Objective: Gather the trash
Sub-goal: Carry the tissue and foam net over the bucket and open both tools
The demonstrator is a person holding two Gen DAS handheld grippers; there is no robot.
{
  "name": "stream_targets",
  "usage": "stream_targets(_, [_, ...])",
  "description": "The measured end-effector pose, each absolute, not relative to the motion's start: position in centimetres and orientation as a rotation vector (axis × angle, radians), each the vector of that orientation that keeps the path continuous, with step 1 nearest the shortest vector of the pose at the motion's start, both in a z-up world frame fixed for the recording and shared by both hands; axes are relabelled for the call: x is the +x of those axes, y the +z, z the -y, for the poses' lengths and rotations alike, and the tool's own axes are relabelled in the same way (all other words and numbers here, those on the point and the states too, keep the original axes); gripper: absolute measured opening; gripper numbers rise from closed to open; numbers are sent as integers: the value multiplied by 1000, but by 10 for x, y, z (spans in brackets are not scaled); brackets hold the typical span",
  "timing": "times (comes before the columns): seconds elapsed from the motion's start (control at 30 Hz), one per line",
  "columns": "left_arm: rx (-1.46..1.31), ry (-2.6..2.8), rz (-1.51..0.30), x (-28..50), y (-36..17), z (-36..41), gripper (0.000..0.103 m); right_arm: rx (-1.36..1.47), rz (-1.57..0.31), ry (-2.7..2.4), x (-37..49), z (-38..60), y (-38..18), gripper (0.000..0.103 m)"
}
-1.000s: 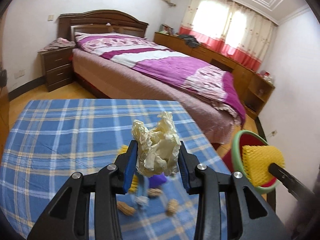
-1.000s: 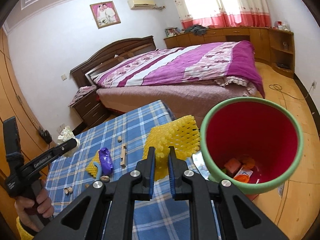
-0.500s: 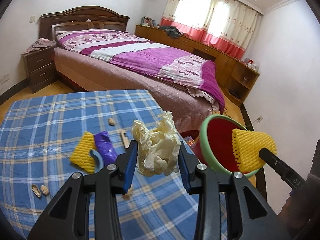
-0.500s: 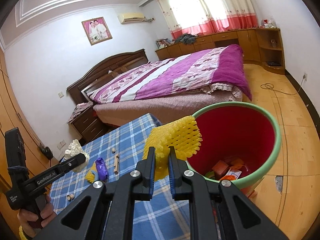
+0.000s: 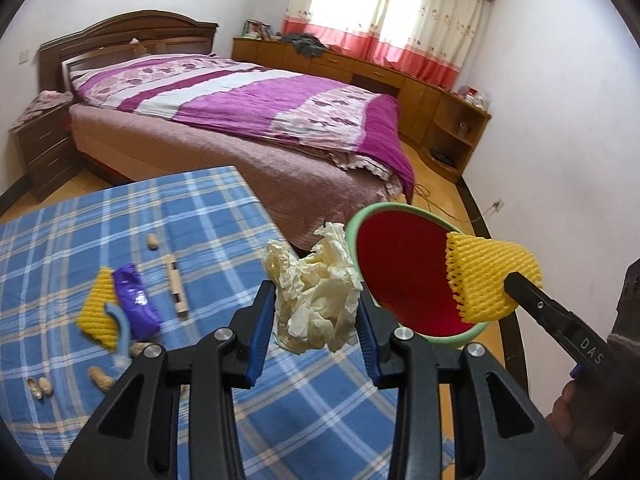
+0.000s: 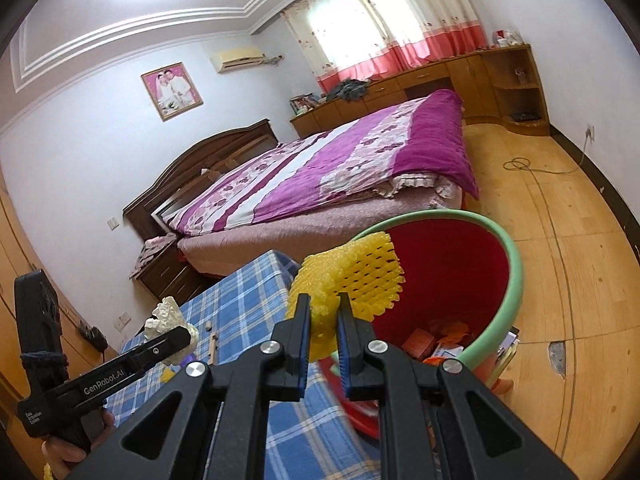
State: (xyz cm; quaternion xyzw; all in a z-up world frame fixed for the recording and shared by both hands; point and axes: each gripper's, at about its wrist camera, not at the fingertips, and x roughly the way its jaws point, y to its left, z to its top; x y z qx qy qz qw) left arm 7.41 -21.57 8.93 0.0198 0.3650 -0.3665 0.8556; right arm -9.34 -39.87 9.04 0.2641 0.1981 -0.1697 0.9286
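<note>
My left gripper (image 5: 316,320) is shut on a crumpled cream paper wad (image 5: 316,292), held above the right edge of the blue plaid table (image 5: 200,216). My right gripper (image 6: 323,320) is shut on a yellow foam net (image 6: 352,280), which hangs over the rim of the red bin with a green rim (image 6: 456,276). In the left wrist view the same yellow foam net (image 5: 488,276) sits in front of the bin's (image 5: 404,280) red inside. Several scraps lie at the bottom of the bin.
On the table lie another yellow foam net (image 5: 98,308), a purple wrapper (image 5: 134,300), a small wooden stick (image 5: 176,288) and several peanut shells (image 5: 40,386). A bed with a purple cover (image 5: 248,96) stands beyond the table. Wooden floor (image 6: 560,240) surrounds the bin.
Both grippers have moved to the right toward the bin, each keeping its load. The yellow net now hangs over the bin's rim, and the paper wad has neared the table's right edge.
</note>
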Motion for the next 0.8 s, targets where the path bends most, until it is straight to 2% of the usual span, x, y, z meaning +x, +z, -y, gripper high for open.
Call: stream_targets(0.8, [242, -904, -867, 66, 47, 337, 39, 695, -453, -464, -107, 474, 38, 17])
